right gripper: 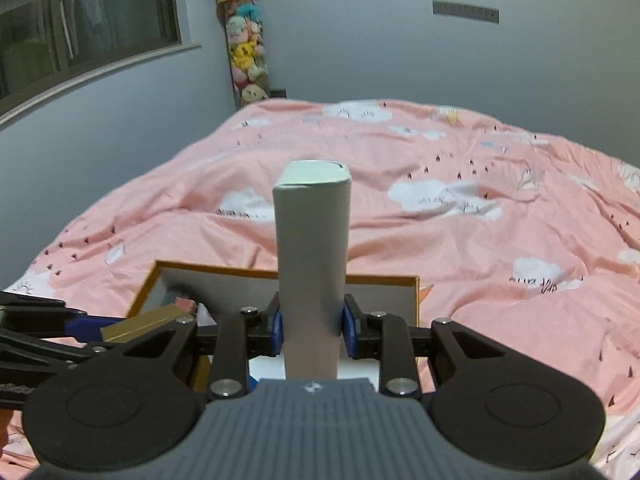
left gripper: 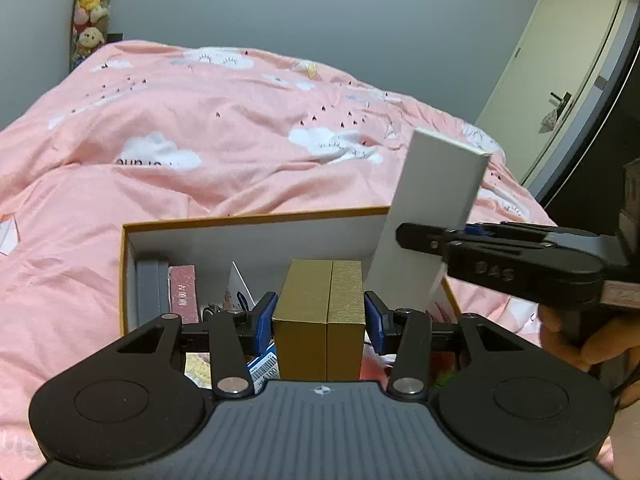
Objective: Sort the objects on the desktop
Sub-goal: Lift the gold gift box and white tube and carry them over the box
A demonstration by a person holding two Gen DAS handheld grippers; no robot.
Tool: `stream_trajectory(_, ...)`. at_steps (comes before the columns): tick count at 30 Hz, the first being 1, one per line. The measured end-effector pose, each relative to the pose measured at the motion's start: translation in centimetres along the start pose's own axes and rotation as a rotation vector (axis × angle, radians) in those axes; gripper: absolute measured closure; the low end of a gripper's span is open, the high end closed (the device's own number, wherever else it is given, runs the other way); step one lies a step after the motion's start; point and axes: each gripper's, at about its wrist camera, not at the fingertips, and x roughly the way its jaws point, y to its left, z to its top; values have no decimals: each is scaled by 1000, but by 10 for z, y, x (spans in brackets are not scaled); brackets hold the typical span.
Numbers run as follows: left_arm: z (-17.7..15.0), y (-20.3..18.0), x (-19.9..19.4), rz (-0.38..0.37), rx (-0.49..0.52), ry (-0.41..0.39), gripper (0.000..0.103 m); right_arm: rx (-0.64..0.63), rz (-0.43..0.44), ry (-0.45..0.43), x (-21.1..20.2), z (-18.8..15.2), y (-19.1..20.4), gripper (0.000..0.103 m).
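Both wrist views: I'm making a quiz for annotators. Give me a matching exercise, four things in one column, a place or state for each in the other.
Things:
1. gold box
2. white box
3. dark red box
4. open carton

Places or states:
A. lying inside the carton, at its left
B. resting on the pink bedspread
C. clamped in the left tongs
D. clamped in the right tongs, upright

Pairs: 1-C, 2-D, 3-A, 4-B

Dim indoor light, cool and flat, with strong fisheye bending.

The grey wall (left gripper: 240,8) shades darker toward the corners, the door (left gripper: 560,80) and window sill (right gripper: 92,76) curve, the pink duvet (right gripper: 480,240) looks softly blurred, and frame corners go black.
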Motion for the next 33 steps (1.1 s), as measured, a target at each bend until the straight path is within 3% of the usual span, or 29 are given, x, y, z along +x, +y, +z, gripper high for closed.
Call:
stream_trajectory(8, 3, 7, 22, -3, -3, 40, 51, -58, -130, 184, 49, -17, -5, 73)
stream_trajectory(11, 5, 9, 31, -38, -9, 41, 51, -87, -176, 230, 60, -24, -4, 73)
stream_trajectory(23, 12, 17, 59, -37, -27, 78, 51, -132, -179, 313, 88, -24, 2, 72)
stream_trajectory(33, 17, 22, 66, -50, -44, 83, 51, -117, -138, 439, 90, -21, 1, 73)
